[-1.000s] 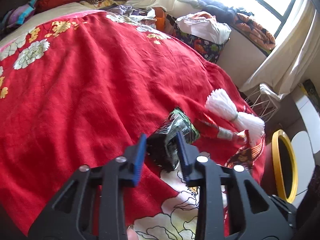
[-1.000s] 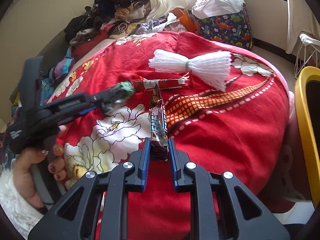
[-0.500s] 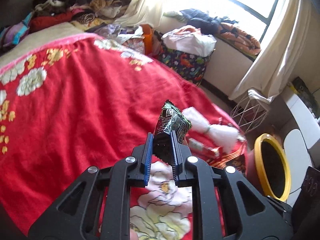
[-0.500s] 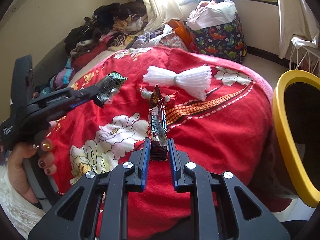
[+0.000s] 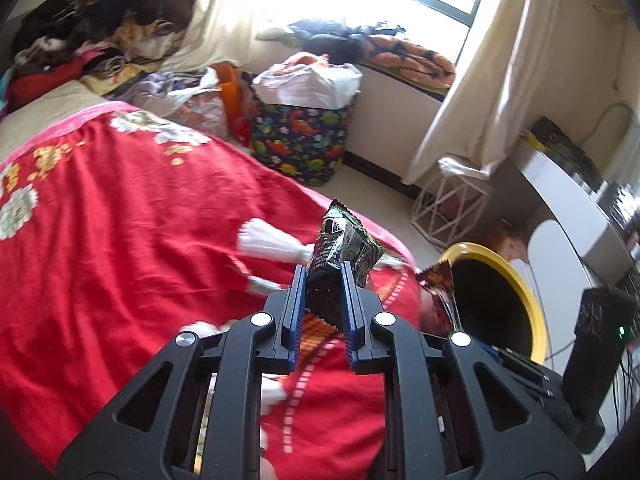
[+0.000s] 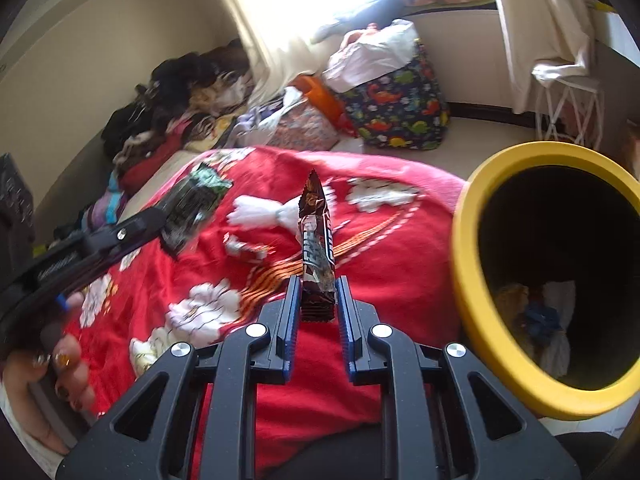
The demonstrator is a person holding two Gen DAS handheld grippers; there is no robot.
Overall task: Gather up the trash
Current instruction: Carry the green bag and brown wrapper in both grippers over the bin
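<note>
My right gripper [image 6: 316,300], pinching the upright brown chocolate-bar wrapper [image 6: 316,240], sits just left of the yellow-rimmed dark bin [image 6: 464,264], nearer than my left gripper [image 5: 323,292] clamping the crumpled green-black foil packet [image 5: 344,246]

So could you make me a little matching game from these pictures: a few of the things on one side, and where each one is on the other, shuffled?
Things:
1. green-black wrapper
2. brown candy bar wrapper
3. white tassel bundle
4. yellow-rimmed bin

Places:
A. lying on the red blanket
B. clamped in the right gripper
C. standing beside the bed, open, some trash inside
D. clamped in the left gripper

Pairs: 1-D, 2-B, 3-A, 4-C
</note>
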